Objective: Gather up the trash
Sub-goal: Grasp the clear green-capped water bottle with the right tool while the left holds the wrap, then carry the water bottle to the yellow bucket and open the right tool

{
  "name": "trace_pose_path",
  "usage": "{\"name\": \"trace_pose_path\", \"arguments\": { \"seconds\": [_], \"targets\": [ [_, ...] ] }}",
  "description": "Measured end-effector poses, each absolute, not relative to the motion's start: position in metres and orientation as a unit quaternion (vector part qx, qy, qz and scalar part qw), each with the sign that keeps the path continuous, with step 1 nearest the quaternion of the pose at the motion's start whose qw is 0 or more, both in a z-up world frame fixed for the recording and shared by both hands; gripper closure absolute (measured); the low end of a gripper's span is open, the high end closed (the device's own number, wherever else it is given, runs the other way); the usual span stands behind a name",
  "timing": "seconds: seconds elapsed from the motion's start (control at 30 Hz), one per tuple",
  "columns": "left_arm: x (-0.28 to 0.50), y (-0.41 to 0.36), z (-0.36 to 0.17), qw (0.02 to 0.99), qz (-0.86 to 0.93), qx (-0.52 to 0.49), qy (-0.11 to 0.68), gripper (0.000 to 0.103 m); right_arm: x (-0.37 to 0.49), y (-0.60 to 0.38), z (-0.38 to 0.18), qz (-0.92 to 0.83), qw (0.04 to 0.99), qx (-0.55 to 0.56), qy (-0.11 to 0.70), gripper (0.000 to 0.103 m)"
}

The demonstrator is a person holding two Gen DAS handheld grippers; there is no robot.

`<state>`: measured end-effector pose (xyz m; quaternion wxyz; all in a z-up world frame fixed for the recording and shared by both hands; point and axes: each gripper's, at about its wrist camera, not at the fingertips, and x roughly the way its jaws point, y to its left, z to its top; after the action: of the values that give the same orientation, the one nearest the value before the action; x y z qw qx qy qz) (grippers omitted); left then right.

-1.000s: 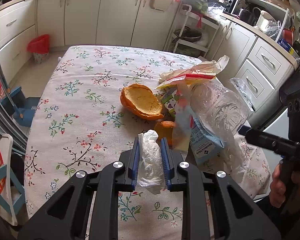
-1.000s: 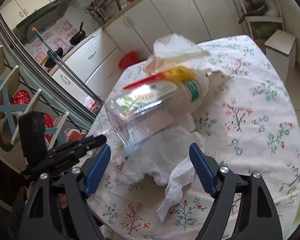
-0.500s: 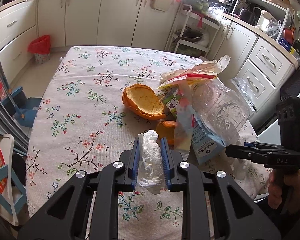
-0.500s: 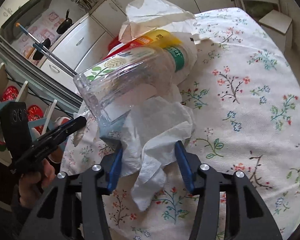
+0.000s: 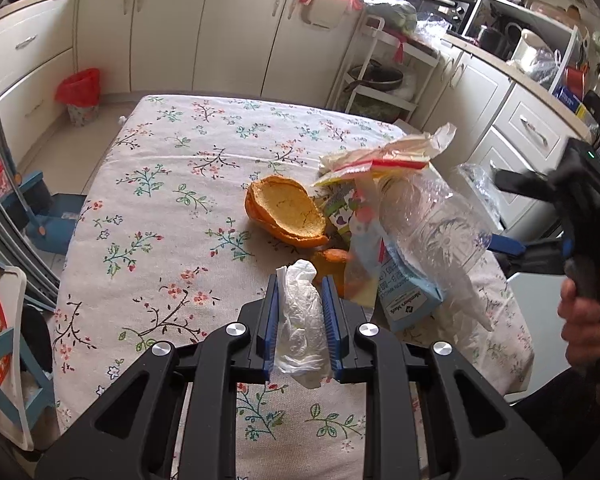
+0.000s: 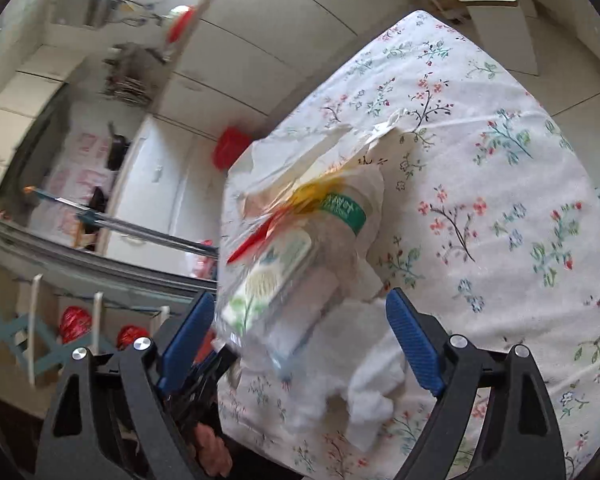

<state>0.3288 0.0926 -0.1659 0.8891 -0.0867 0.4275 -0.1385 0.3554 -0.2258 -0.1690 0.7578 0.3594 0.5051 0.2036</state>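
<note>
My left gripper (image 5: 300, 280) is shut on a crumpled clear plastic bag (image 5: 302, 316) above the floral tablecloth (image 5: 172, 208). Beyond it lies a trash pile: an orange peel (image 5: 288, 212), a clear plastic bottle (image 5: 428, 224), a blue milk carton (image 5: 408, 304) and a zip bag (image 5: 380, 160). My right gripper (image 6: 300, 328) is open, its jaws wide on either side of the bottle (image 6: 296, 276), tilted in a blurred view. White tissue (image 6: 364, 376) lies under the bottle. The right gripper also shows at the right edge of the left wrist view (image 5: 512, 248).
A red-lined bin (image 5: 80, 92) stands on the floor by the far cabinets. A metal rack (image 5: 384, 76) with a pan is behind the table. White drawers (image 5: 528, 136) run along the right. The table edge is close below the right gripper.
My right gripper had closed around the tissue, then opened wide and tilted, moving up beside the bottle. My left gripper still holds the plastic bag and has barely moved.
</note>
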Motion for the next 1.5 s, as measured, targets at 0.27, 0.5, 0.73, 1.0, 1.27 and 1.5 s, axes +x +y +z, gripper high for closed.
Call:
{"name": "trace_pose_path", "arguments": {
  "seconds": [0.27,0.5,0.73,1.0,1.27,1.5],
  "targets": [
    [0.32,0.097,-0.16,0.89,-0.149,-0.097,0.419,0.084,0.386,-0.155,-0.161,0.156,0.756,0.212,0.599,0.019],
    [0.307,0.102,-0.157,0.892,-0.155,-0.103,0.412,0.084,0.378,-0.155,-0.161,0.159,0.761,0.185,0.601,0.042],
    [0.301,0.105,-0.155,0.895,-0.153,-0.106,0.406,0.083,0.348,-0.194,-0.146,0.205,0.75,0.304,0.55,0.044],
    [0.297,0.091,-0.152,0.903,-0.153,-0.083,0.394,0.083,0.308,-0.228,-0.137,0.261,0.726,0.398,0.498,0.047],
    [0.3,0.075,-0.16,0.899,-0.15,-0.061,0.406,0.083,0.295,-0.213,-0.157,0.207,0.799,0.182,0.535,0.05],
    [0.304,0.068,-0.163,0.898,-0.151,-0.047,0.41,0.083,0.289,-0.196,-0.18,0.227,0.791,0.094,0.56,0.045]
  ]
}}
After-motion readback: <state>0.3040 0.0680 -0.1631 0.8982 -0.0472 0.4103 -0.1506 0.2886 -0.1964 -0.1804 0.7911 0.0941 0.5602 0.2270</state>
